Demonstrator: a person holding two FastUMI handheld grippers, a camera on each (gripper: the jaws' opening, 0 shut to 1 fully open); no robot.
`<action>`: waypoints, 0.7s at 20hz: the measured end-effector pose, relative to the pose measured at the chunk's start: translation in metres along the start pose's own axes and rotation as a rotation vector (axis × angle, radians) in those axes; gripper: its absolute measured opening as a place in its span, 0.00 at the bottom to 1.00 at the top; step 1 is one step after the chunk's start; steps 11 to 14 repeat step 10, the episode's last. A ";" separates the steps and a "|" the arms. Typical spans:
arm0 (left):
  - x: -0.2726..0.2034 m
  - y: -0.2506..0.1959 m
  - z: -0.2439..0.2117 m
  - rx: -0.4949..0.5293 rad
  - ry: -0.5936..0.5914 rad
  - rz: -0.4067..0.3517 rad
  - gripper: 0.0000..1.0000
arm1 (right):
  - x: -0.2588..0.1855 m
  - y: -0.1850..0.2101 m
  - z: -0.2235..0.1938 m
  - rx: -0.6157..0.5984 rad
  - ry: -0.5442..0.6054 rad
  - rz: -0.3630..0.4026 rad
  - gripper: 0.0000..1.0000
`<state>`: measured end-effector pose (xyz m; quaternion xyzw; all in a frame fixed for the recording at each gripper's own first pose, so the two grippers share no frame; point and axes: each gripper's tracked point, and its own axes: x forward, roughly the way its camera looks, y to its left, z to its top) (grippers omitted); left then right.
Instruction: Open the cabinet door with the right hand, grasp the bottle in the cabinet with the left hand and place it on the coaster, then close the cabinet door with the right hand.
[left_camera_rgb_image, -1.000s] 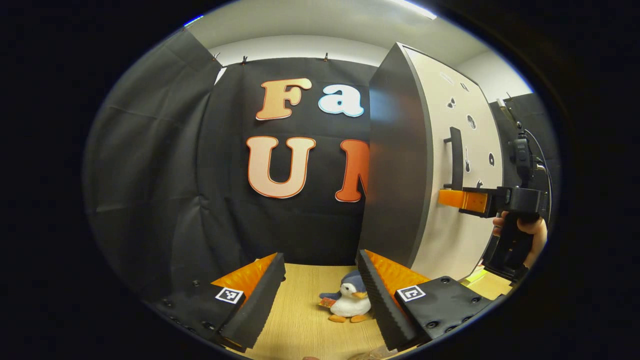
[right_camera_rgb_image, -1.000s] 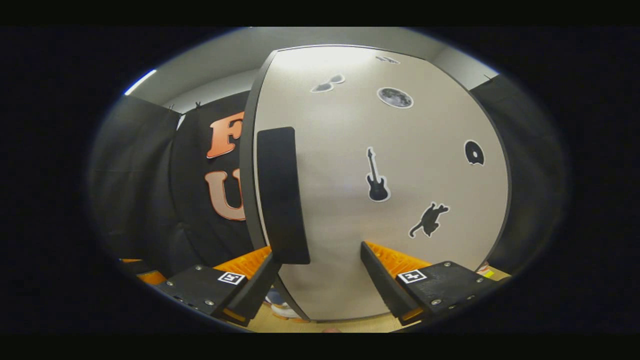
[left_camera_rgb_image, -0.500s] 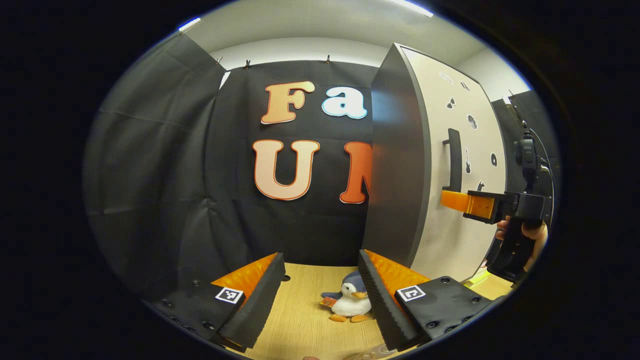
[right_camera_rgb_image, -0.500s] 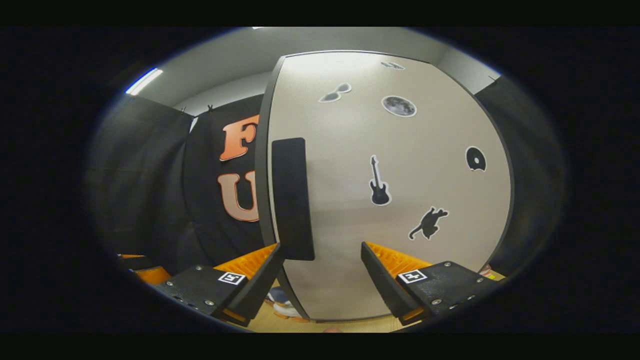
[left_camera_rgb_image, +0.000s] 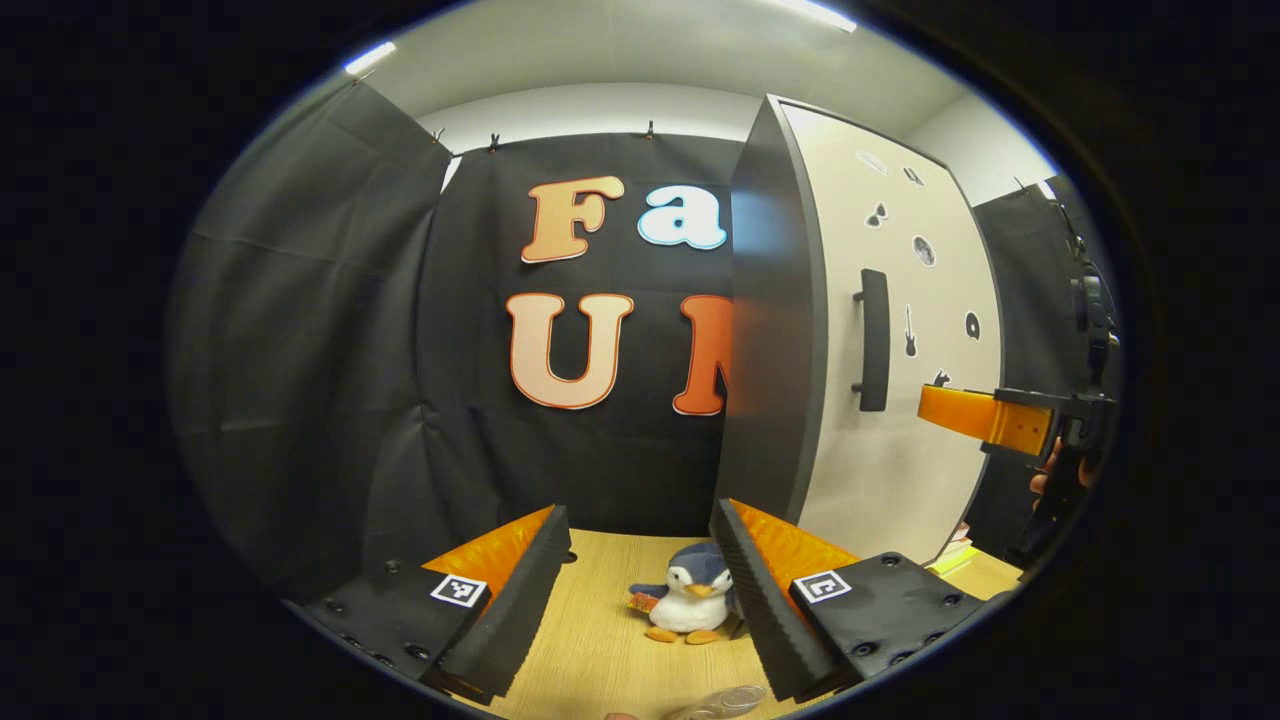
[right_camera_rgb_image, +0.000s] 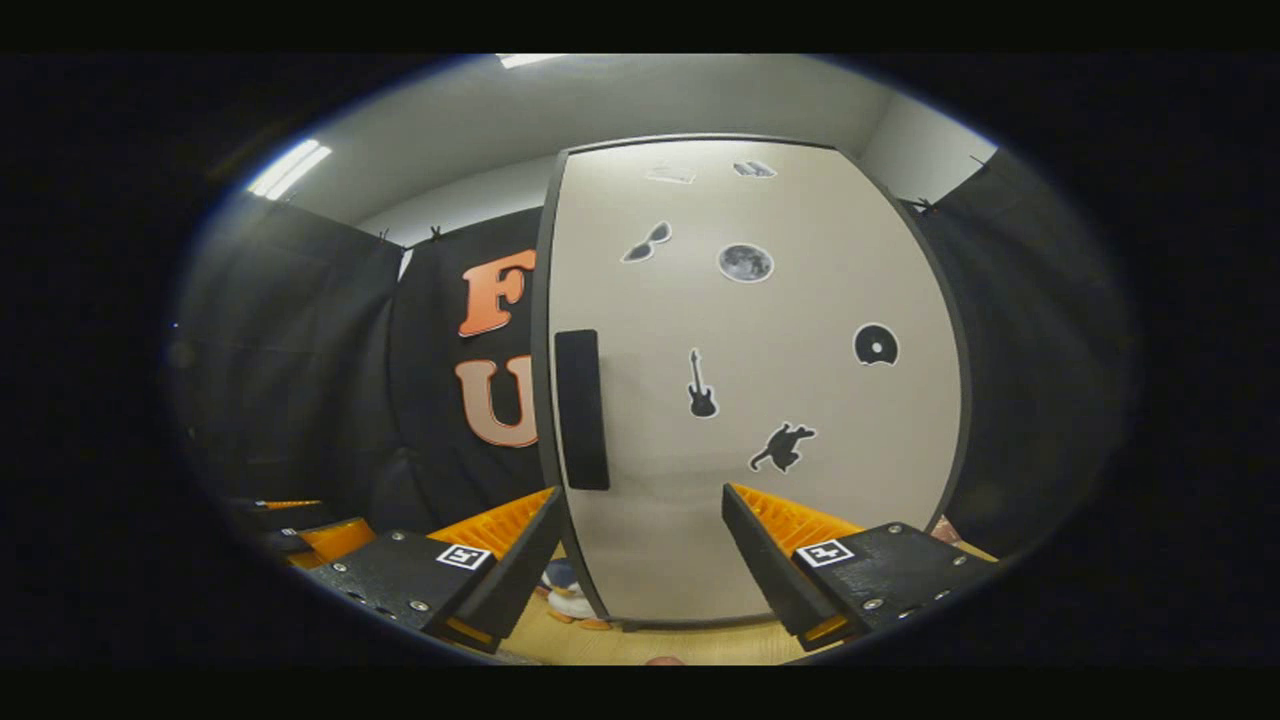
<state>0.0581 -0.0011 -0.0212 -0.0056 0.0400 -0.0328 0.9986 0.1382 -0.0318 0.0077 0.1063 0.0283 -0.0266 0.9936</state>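
The cabinet (left_camera_rgb_image: 770, 330) stands at the right of the wooden table, its side panel dark. Its beige door (right_camera_rgb_image: 760, 400) carries black stickers and lies flush with the cabinet front. The black bar handle (right_camera_rgb_image: 582, 410) sits at the door's left edge. My right gripper (right_camera_rgb_image: 642, 500) is open, a short way back from the door, its fingers apart from the handle (left_camera_rgb_image: 873, 340). The left gripper view shows it as an orange finger (left_camera_rgb_image: 985, 420) held by a hand. My left gripper (left_camera_rgb_image: 640, 520) is open over the table. A clear rounded object (left_camera_rgb_image: 725, 702) peeks in at the bottom edge; I cannot tell what it is.
A small plush penguin (left_camera_rgb_image: 690, 605) sits on the wooden table (left_camera_rgb_image: 600, 640) just left of the cabinet's foot and shows again (right_camera_rgb_image: 570, 600) below my right gripper's left finger. Black cloth walls close the back and left. Yellow and tan flat items (left_camera_rgb_image: 965, 565) lie right of the cabinet.
My right gripper has drawn back from the door, so handle and door look smaller and its fingers no longer flank the handle. My left gripper has barely shifted.
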 end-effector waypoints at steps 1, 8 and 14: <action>-0.005 -0.001 0.004 0.001 -0.003 0.001 0.96 | -0.008 -0.004 0.001 -0.008 -0.001 -0.002 0.95; -0.030 -0.026 0.028 0.047 -0.055 0.006 0.96 | -0.066 -0.034 -0.005 -0.045 0.012 -0.046 0.95; -0.034 -0.032 0.031 0.064 -0.065 -0.003 0.96 | -0.082 -0.044 -0.009 -0.045 0.018 -0.074 0.95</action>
